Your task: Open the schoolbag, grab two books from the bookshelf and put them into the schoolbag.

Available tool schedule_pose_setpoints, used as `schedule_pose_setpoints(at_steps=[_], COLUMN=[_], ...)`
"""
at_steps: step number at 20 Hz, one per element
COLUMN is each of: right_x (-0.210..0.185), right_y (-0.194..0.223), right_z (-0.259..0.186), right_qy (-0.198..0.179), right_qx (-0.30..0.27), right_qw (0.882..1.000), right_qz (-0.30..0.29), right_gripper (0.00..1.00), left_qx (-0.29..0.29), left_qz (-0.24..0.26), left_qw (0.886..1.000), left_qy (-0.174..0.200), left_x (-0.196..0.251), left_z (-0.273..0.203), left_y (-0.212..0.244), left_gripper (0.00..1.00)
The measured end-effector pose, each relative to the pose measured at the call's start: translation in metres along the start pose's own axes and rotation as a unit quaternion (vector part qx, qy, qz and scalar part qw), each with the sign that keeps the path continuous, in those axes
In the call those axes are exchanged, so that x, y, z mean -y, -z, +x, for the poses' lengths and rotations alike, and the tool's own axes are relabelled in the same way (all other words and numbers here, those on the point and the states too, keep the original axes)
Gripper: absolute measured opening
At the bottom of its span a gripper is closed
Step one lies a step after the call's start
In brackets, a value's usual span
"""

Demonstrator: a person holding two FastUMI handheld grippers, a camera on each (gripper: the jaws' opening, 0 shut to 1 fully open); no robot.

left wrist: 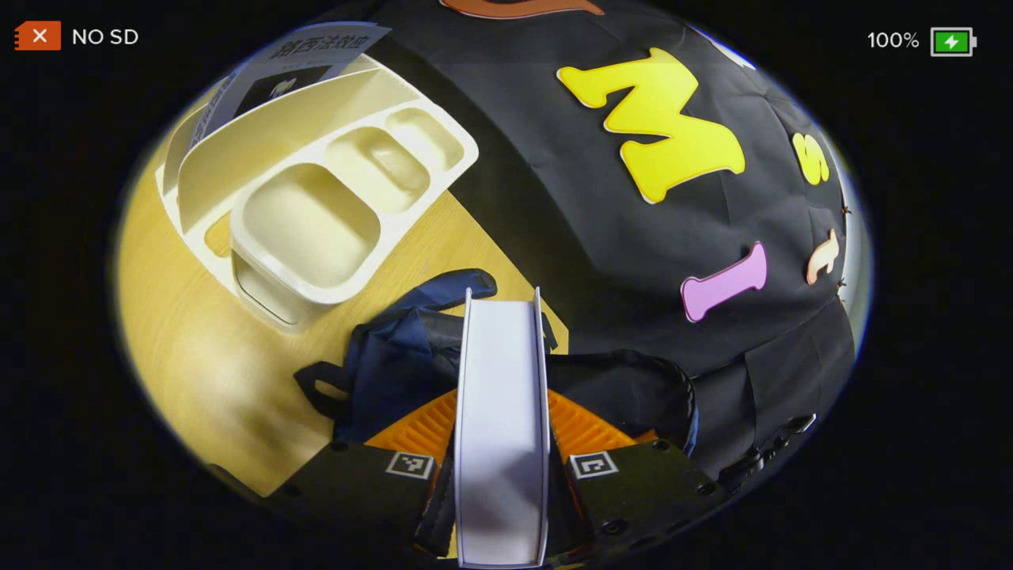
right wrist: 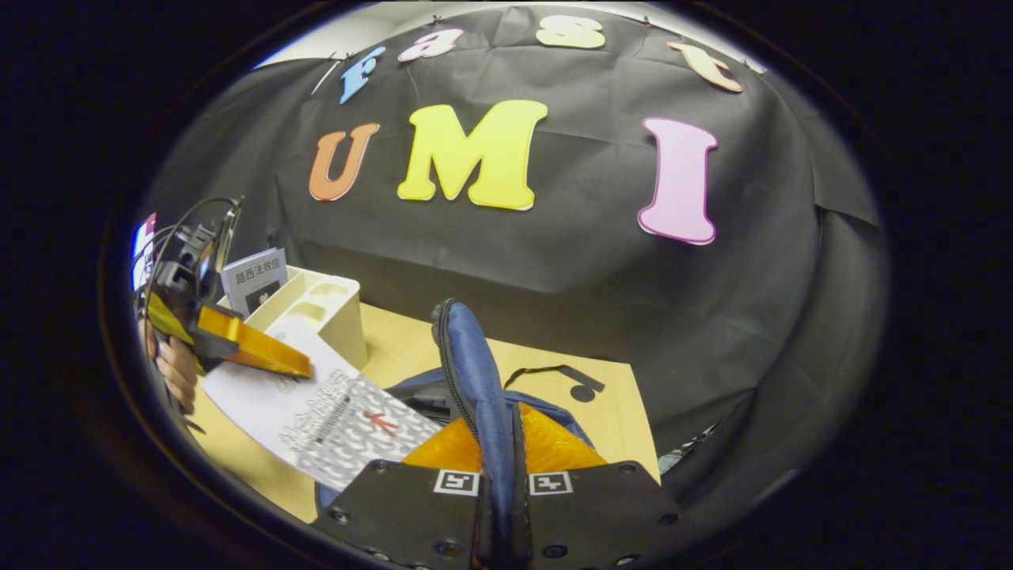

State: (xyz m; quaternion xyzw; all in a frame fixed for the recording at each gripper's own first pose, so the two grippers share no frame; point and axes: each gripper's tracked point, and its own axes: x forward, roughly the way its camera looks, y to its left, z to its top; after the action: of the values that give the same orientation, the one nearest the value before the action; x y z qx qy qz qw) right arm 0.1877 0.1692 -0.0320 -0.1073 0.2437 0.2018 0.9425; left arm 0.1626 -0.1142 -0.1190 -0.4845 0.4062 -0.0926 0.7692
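We are clamping a white book (left wrist: 502, 427) in our left tool (left wrist: 502, 463) just above the blue schoolbag (left wrist: 396, 364); our right tool (right wrist: 497, 483) is pinching the schoolbag's raised edge beside the cream bookshelf (left wrist: 316, 182).

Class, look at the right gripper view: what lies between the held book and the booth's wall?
The cream bookshelf stands there on the wooden table, with another book upright in it, behind the book in the left claw.
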Motion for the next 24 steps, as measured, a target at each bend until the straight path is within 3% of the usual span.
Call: schedule_pose_setpoints(at_steps=[1, 2, 5, 7, 11, 13, 14, 15, 21, 23, 24], right_x=[0.002, 0.003, 0.002, -0.001, -0.005, -0.008, -0.007, -0.006, -0.006, -0.007, -0.008], right_y=[-0.003, -0.008, -0.017, -0.02, -0.027, -0.026, -0.024, -0.023, -0.018, -0.018, -0.018], right_z=[-0.001, -0.001, -0.003, -0.004, -0.005, -0.004, -0.003, -0.004, -0.002, -0.003, -0.002], right_qy=[0.002, 0.005, 0.003, 0.001, 0.004, -0.001, -0.001, -0.002, -0.007, -0.005, -0.004], right_qx=[0.002, 0.005, 0.012, 0.014, 0.022, 0.019, 0.019, 0.019, 0.023, 0.024, 0.024], right_qw=[1.0, 1.0, 1.0, 1.0, 1.0, 1.0, 1.0, 1.0, 1.0, 1.0, 1.0], right_qz=[-0.002, -0.003, -0.001, -0.004, -0.007, -0.005, -0.003, -0.001, 0.015, 0.009, 0.008], right_gripper=[0.12, 0.08, 0.05, 0.08, 0.08, 0.08, 0.08, 0.08, 0.08, 0.05, 0.08], left_qx=[-0.006, -0.013, -0.027, -0.041, 0.004, 0.011, 0.019, 0.034, 0.033, 0.041, 0.042], left_qz=[-0.015, -0.007, -0.006, -0.008, -0.026, -0.045, -0.031, -0.023, 0.001, -0.012, -0.014], left_qw=[1.0, 1.0, 0.999, 0.998, 0.995, 0.994, 0.996, 0.995, 0.994, 0.993, 0.993], left_qy=[0.013, 0.011, 0.042, 0.056, 0.099, 0.101, 0.085, 0.094, 0.107, 0.109, 0.109], left_x=[0.005, 0.004, 0.008, 0.011, 0.013, -0.003, -0.021, -0.031, -0.012, -0.011, -0.012], left_z=[0.01, 0.022, 0.057, 0.08, 0.108, 0.117, 0.121, 0.119, 0.136, 0.142, 0.143], left_y=[0.01, 0.019, 0.049, 0.07, 0.059, 0.063, 0.071, 0.074, 0.081, 0.08, 0.083], left_gripper=[0.53, 0.48, 0.48, 0.48, 0.48, 0.48, 0.48, 0.48, 0.48, 0.48, 0.48])
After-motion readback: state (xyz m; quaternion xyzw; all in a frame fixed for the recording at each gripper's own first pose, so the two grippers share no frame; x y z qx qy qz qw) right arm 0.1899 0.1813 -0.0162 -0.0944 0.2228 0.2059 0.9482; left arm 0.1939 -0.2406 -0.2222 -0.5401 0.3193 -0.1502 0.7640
